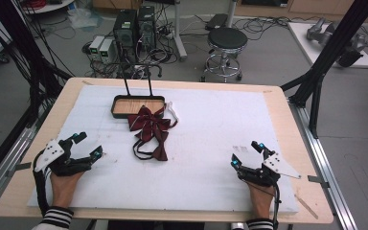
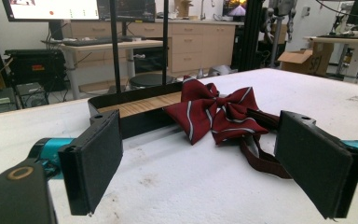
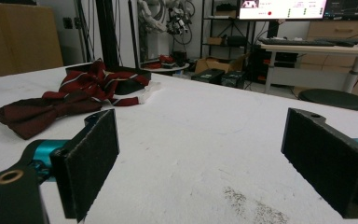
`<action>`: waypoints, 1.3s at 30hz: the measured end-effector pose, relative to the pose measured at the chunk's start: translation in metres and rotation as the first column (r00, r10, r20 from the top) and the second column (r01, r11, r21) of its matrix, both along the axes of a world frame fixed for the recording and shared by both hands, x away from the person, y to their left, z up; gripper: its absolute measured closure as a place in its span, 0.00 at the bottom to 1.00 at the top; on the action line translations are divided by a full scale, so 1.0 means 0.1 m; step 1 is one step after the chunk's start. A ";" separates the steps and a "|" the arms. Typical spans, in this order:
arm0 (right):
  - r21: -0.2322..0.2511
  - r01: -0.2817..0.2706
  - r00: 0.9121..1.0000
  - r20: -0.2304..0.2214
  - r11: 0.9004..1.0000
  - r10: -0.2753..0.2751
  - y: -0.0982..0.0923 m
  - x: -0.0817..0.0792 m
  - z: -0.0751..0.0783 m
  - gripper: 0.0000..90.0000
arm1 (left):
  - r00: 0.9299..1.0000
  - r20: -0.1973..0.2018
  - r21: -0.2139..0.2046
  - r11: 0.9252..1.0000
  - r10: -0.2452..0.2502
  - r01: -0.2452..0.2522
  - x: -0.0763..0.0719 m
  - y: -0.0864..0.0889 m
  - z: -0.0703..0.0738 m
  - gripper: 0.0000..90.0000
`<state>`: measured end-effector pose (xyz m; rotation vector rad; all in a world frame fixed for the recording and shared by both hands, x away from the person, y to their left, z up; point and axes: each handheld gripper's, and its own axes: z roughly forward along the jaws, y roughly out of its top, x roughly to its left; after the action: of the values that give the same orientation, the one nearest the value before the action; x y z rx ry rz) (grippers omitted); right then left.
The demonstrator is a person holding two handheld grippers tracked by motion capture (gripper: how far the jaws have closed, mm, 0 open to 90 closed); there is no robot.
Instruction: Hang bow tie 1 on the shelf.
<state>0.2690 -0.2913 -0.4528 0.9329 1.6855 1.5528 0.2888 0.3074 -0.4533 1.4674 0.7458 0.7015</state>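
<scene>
Here, bow tie [image 1: 149, 125] overlapping tray [image 1: 120, 113] rim, stool [image 1: 226, 39] behind table [image 1: 278, 98]

A black stool [image 1: 226, 40] stands behind the table [image 1: 278, 103].
</scene>
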 end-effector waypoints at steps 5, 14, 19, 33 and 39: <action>0.008 0.003 1.000 -0.003 1.000 -0.003 0.00 0.00 0.00 0.12 | 1.000 -0.001 0.000 1.000 0.005 -0.005 0.00 0.00 0.00 0.18; 0.000 0.004 1.000 0.000 1.000 -0.004 0.00 0.00 0.00 0.11 | 1.000 -0.003 0.004 1.000 0.010 -0.010 0.00 0.00 0.00 0.18; -0.001 0.003 1.000 0.002 1.000 -0.003 0.00 0.00 0.00 0.12 | 1.000 -0.006 0.004 1.000 0.014 -0.014 0.01 0.00 0.01 0.18; 0.001 0.002 1.000 0.000 1.000 -0.002 0.00 0.00 0.00 0.12 | 0.997 -0.081 0.115 0.993 -0.018 0.027 0.19 -0.15 0.38 0.18; 0.002 0.001 1.000 -0.001 1.000 -0.001 0.00 0.00 0.00 0.11 | 0.991 -0.126 0.211 0.974 -0.052 0.078 0.37 -0.34 0.61 0.18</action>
<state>0.2688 -0.2915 -0.4528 0.9352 1.6839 1.5534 0.3254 0.2734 -0.3923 1.7372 0.7261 0.6641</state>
